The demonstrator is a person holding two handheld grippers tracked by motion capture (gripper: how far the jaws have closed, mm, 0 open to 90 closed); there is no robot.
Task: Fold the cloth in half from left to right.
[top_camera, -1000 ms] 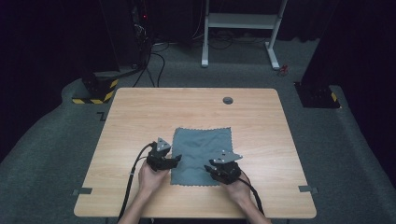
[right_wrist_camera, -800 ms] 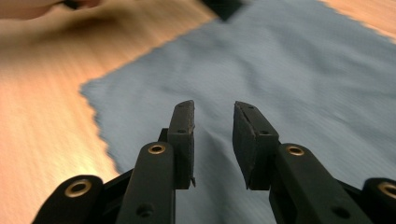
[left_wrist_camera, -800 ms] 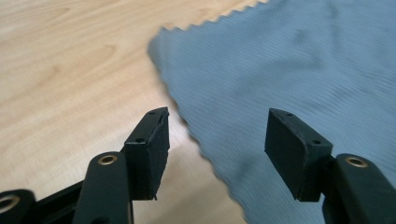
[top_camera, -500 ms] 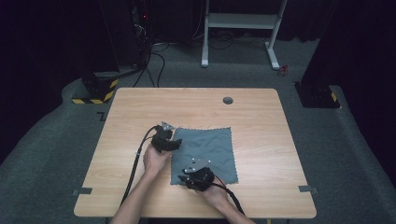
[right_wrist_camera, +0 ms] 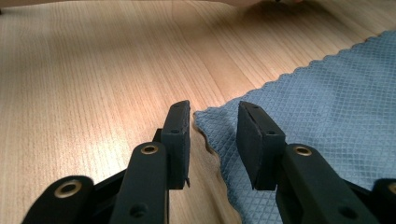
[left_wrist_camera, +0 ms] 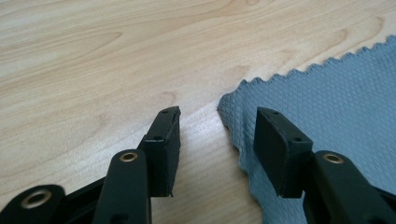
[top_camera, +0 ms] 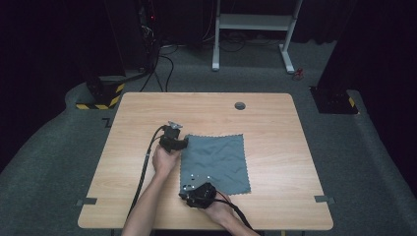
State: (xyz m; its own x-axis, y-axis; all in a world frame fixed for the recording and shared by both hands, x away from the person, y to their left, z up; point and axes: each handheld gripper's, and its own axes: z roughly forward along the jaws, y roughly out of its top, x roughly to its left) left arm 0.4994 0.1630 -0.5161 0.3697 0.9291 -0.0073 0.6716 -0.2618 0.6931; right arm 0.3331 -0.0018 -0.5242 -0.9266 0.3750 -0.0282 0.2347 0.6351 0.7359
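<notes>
A grey-blue cloth (top_camera: pixel 216 160) with zigzag edges lies flat on the wooden table (top_camera: pixel 275 147). My left gripper (top_camera: pixel 185 143) is open at the cloth's far left corner. In the left gripper view that gripper (left_wrist_camera: pixel 219 121) has the corner of the cloth (left_wrist_camera: pixel 327 93) just ahead of the gap between its jaws. My right gripper (top_camera: pixel 185 191) is open at the near left corner. In the right gripper view the gripper (right_wrist_camera: pixel 214 114) has the corner of the cloth (right_wrist_camera: pixel 327 93) lying on the table between its jaws.
A round cable hole (top_camera: pixel 240 105) sits near the table's far edge. Tape strips (top_camera: pixel 324 199) mark the near corners. Beyond the table stand a white frame (top_camera: pixel 255 29), floor cables (top_camera: pixel 162 64) and a yellow-black striped base (top_camera: pixel 101 93).
The left gripper went from the cloth's near left corner up to its far left corner. The right gripper slid left along the near edge to the near left corner.
</notes>
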